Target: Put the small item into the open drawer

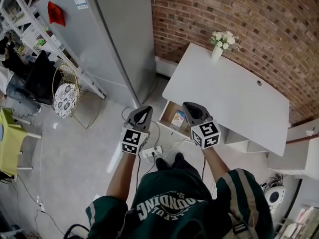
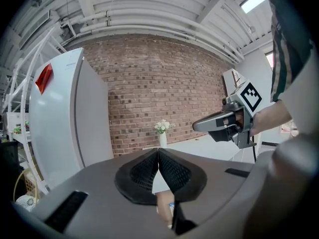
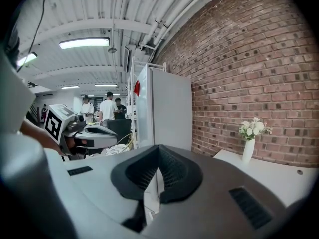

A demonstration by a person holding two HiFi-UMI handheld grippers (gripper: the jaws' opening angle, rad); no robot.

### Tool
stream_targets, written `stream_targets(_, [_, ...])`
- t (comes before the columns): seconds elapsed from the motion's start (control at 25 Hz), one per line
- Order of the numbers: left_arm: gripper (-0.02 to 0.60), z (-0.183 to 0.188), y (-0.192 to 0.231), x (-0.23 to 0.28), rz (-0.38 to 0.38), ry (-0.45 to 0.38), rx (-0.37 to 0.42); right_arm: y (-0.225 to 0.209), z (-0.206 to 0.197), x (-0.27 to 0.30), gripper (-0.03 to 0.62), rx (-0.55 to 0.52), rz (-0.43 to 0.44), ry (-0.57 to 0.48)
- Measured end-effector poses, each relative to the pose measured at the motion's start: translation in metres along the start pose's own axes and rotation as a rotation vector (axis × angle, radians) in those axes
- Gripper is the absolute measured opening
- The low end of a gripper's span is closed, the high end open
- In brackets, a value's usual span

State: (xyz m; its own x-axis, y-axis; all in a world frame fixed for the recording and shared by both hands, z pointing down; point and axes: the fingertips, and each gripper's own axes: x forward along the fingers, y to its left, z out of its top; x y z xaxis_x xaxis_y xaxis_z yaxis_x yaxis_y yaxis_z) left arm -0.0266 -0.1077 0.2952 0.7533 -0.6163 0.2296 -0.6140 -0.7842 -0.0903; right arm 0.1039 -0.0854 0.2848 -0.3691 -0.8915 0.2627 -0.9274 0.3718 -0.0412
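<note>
A white desk (image 1: 234, 96) stands against the brick wall, and its drawer (image 1: 167, 125) is pulled open at the near left corner. A small blue and yellow packet (image 1: 178, 117) lies inside the drawer. My left gripper (image 1: 147, 108) hovers just left of the drawer, its jaws shut with nothing between them (image 2: 158, 151). My right gripper (image 1: 188, 105) hovers over the drawer's right side, also shut and empty (image 3: 158, 147). Each gripper shows in the other's view: the right gripper (image 2: 197, 127) and the left gripper (image 3: 115, 136).
A vase of white flowers (image 1: 222, 40) stands on the desk's far corner. A tall grey fridge (image 1: 114, 29) stands left of the desk. A power strip (image 1: 152, 152) with cables lies on the floor by my feet. Shelving (image 1: 30, 29) and a patterned stool (image 1: 65, 99) are at the left.
</note>
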Motion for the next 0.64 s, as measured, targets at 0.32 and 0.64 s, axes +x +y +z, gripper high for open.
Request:
stream_targets(0.32, [0.015, -0.008, -0.011, -0.002, -0.013, 0.008, -0.013, 0.0, -0.009, -0.01, 0.025, 0.01, -0.015, 0.004])
stream_targets(0.64, [0.015, -0.008, -0.009, 0.0, -0.012, 0.006, -0.029, -0.006, -0.006, -0.009, 0.025, 0.013, -0.023, -0.002])
